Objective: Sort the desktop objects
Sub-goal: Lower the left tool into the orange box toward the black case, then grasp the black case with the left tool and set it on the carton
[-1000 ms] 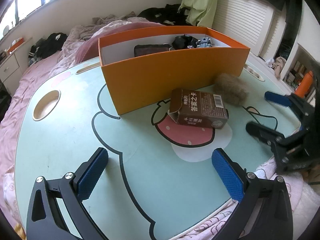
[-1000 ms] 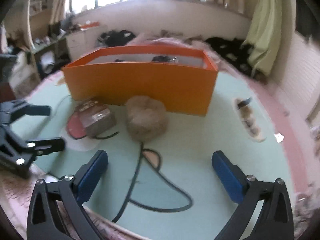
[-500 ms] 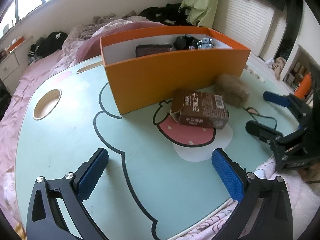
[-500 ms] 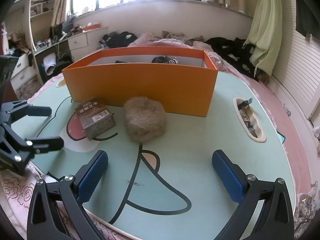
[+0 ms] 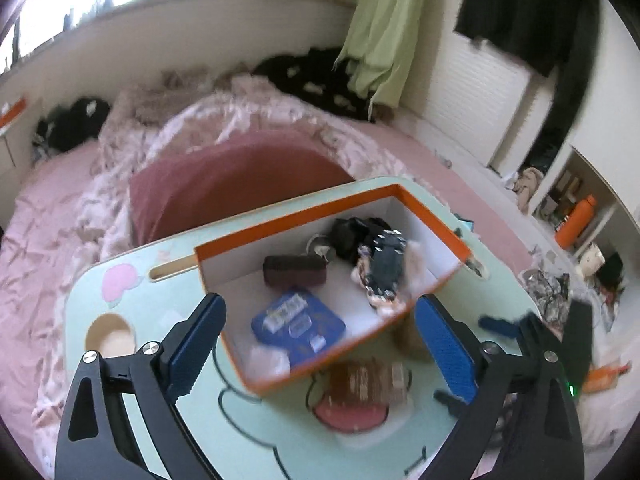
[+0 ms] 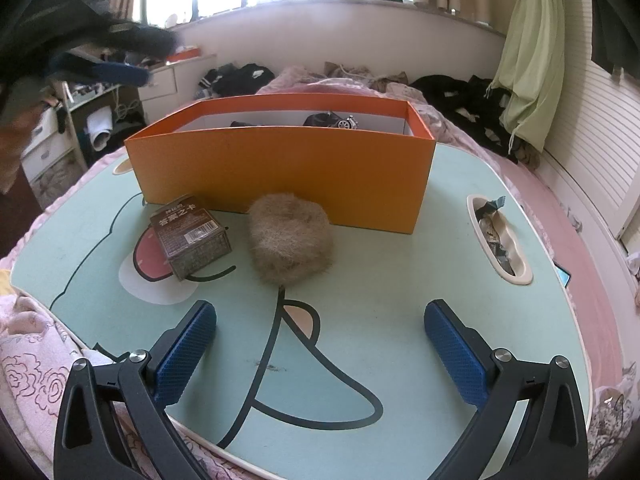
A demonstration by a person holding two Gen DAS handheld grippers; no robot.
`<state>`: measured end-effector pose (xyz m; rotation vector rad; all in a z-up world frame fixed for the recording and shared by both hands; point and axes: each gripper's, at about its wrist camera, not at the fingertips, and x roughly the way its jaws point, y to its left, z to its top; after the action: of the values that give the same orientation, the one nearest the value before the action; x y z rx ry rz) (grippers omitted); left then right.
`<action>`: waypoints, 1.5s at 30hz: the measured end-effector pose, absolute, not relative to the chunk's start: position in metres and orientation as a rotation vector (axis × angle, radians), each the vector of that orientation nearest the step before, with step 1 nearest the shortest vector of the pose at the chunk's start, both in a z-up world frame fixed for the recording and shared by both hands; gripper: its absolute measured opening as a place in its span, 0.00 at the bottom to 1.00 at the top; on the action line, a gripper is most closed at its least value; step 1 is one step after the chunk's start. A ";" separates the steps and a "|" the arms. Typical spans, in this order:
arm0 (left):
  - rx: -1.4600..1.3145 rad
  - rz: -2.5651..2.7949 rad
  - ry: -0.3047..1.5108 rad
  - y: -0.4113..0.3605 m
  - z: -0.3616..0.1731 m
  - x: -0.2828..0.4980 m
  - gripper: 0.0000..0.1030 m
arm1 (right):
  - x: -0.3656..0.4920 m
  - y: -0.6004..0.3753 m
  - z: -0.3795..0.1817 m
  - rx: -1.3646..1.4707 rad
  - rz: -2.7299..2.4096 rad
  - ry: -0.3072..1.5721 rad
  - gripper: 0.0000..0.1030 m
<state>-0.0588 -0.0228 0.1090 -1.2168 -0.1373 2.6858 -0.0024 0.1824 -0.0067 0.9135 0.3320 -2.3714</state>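
Observation:
An orange box (image 6: pixel 280 168) stands at the back of the mint table (image 6: pixel 380 280). A brown card box (image 6: pixel 190 236) and a furry brown pouch (image 6: pixel 290 238) lie in front of it. My right gripper (image 6: pixel 320 344) is open and empty, low over the table's near edge. My left gripper (image 5: pixel 320 344) is open and empty, raised high, looking down into the orange box (image 5: pixel 420 212). Inside lie a blue tin (image 5: pixel 298 326), a dark case (image 5: pixel 294 272) and a black bundle (image 5: pixel 360 236). The card box (image 5: pixel 368 380) shows blurred below. The left gripper shows at the top left of the right view (image 6: pixel 100 66).
A side slot (image 6: pixel 498 240) in the table's right holds wrappers. A round cup hole (image 5: pixel 110 334) sits at the table's left. The table stands on a pink bed (image 5: pixel 80 208) with clothes behind. A desk with drawers (image 6: pixel 48 140) is to the left.
My left gripper has risen sharply and tilted down over the orange box; its view is blurred. My right gripper has stayed almost still.

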 end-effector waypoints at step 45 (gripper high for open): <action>-1.192 2.491 -0.113 0.037 0.041 -0.011 0.60 | -0.001 0.183 -0.008 0.910 -2.371 0.331 1.00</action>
<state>-0.0107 0.0374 0.0407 -1.1920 -0.1134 2.4909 -0.0012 0.1834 -0.0078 0.9098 0.3310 -2.3705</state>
